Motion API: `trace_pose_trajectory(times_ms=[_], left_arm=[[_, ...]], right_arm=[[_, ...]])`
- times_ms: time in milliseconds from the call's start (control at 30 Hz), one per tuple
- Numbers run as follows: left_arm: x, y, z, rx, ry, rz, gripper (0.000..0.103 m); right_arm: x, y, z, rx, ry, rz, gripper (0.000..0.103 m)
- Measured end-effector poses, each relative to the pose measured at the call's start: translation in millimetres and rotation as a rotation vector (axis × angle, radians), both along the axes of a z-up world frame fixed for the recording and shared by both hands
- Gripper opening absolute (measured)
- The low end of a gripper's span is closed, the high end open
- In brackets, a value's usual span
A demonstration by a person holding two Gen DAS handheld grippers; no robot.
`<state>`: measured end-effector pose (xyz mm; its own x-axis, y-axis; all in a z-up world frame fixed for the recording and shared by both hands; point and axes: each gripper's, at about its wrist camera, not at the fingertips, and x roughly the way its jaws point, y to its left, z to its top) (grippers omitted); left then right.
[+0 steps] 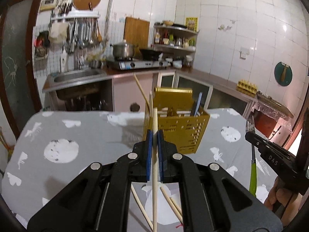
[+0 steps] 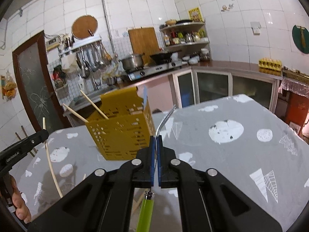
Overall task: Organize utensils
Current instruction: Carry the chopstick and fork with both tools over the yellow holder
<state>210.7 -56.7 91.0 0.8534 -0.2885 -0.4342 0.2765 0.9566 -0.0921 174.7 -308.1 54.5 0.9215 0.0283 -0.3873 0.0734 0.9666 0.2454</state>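
A yellow perforated utensil basket stands on the table with the grey patterned cloth. It holds a blue utensil and chopsticks. My left gripper is shut on a pale wooden chopstick, held nearly upright above the table in front of the basket. My right gripper is shut on a fork with a green handle, and its metal neck curves up beside the basket. Each gripper also shows in the other's view: the right gripper and the left gripper.
Loose chopsticks lie on the cloth below my left gripper. Behind the table runs a kitchen counter with a sink, a stove with a pot, a spice shelf and an egg tray. A hand shows at lower left.
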Motion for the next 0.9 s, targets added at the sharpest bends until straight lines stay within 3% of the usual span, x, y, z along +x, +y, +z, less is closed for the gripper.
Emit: trace_pose_trajectory(times_ms=[433,733,900], left_arm=[[-8,-3,30,-0.025,-0.095,-0.02,0.004],[7,-14,86,-0.051,-0.2,-0.032,0.004],[39,-21,121,-0.1,-0.233,-0.022,0.004]], right_arm=[[4,-3,29,-0.017,-0.133,-0.001,0.002],[28,0,65,-0.062,-0.256,-0.001,0.002],[57,-2,93,-0.061,-0.33,-0.003,0.002]])
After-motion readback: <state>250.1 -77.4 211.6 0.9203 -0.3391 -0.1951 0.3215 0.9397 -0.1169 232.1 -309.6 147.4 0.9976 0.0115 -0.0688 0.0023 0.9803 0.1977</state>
